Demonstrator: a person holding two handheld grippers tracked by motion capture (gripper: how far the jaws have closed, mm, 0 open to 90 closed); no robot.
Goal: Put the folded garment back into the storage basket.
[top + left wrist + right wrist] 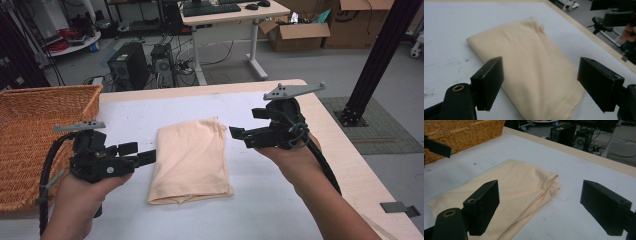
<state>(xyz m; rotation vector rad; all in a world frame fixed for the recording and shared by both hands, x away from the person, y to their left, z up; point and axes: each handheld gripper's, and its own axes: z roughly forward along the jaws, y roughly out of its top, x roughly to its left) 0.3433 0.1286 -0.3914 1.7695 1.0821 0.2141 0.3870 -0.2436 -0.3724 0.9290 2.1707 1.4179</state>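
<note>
Folded cream cloth [191,161] flat at table [280,210] centre. Left gripper [148,157] and right gripper [236,132] flank it, jaws apart, empty. Soft, light, limp; likely sags. Pinch corners or folded edge.

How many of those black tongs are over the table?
2. The left tongs hover, open, left of the folded cloth; the right tongs hover, open, at its right, near its far corner. Neither touches it.

Left gripper [150,158]: black body, blocky black jaws, brass-coloured pivot rivet, grey three-cornered top plate with small holes, thick black ribbed cable. Right gripper [235,132]: same build, screw holes in jaw blocks. Forearms bare, no sleeves
</note>
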